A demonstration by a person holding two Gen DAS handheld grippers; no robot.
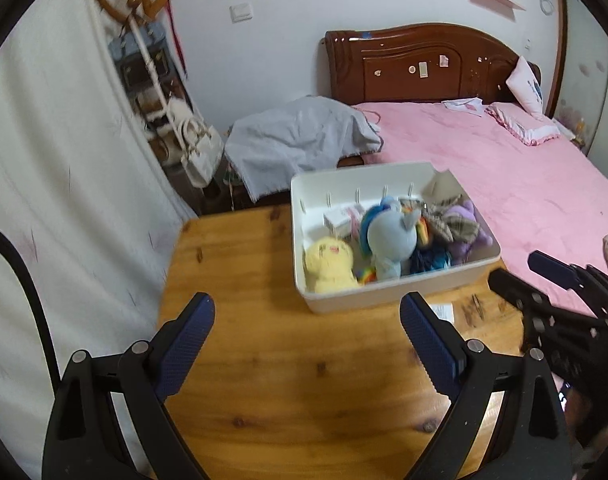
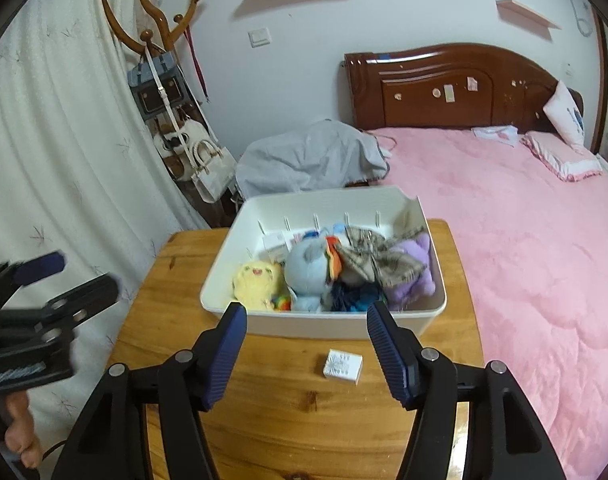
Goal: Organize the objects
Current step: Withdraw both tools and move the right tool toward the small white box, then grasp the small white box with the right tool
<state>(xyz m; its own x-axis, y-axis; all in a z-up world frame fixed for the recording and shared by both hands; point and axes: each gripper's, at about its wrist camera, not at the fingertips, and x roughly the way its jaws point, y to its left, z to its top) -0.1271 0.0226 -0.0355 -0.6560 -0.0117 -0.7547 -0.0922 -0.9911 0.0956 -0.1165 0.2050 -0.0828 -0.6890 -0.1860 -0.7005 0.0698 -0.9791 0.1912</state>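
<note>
A white bin (image 2: pixel 324 326) stands at the far side of the wooden table (image 2: pixel 304 420). It holds a yellow plush (image 2: pixel 255 280), a blue plush (image 2: pixel 308 272), a purple plush (image 2: pixel 412 276), a plaid cloth (image 2: pixel 380 256) and small boxes. In front of the bin a small white box (image 2: pixel 342 366) lies on the table. My right gripper (image 2: pixel 308 310) hovers open above this box, its pads clear of it. My left gripper (image 1: pixel 308 304) is wide open and empty over the table, short of the bin (image 1: pixel 384 292). The left gripper (image 2: pixel 63 276) also shows at the right wrist view's left edge.
A bed with a pink cover (image 2: pixel 524 240) runs along the table's right side. A grey cloth heap (image 2: pixel 312 156) lies behind the bin. A coat rack with bags (image 2: pixel 171 100) and a white curtain (image 2: pixel 63 140) stand to the left. A hand (image 2: pixel 19 432) shows at lower left.
</note>
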